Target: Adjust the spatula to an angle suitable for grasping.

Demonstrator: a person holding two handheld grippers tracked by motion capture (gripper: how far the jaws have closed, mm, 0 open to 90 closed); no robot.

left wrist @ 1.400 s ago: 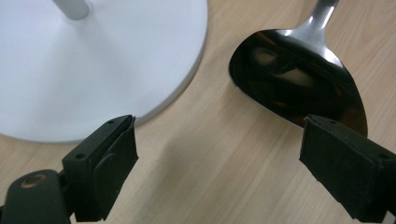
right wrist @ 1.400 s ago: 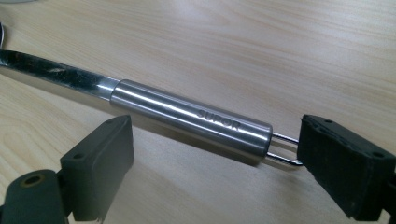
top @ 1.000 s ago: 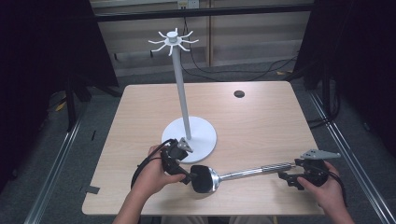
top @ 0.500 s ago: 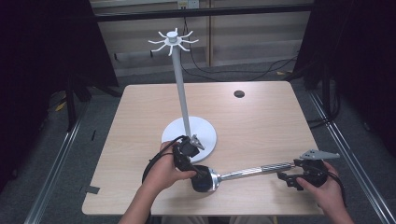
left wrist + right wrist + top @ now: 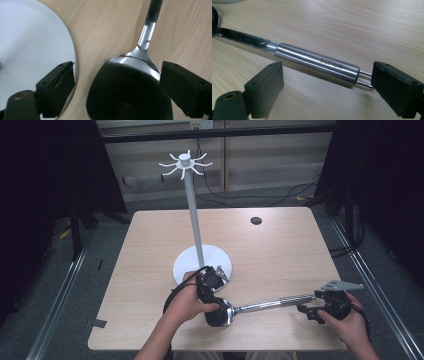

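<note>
A steel serving spoon [image 5: 265, 305] lies near the table's front edge, with its bowl [image 5: 130, 87] to the left and its round handle [image 5: 317, 63] to the right. My left gripper [image 5: 215, 292] hovers over the bowl and is open. In the left gripper view one jaw stands over the rim of the white base [image 5: 30, 50] and the other to the right of the bowl. My right gripper [image 5: 311, 310] is open too, its jaws either side of the handle's end, where a wire loop [image 5: 365, 80] sticks out. Neither gripper touches the spoon.
A tall white stand [image 5: 192, 205] rises from a round base [image 5: 186, 265] at the table's middle, with a ring of hooks [image 5: 185, 164] on top. A small dark disc [image 5: 256, 220] lies at the far right. The wooden table [image 5: 280, 255] has bare room on the right.
My left hand and gripper have moved right, from beside the stand's base to above the spoon's bowl. The right gripper and the spoon have stayed put.
</note>
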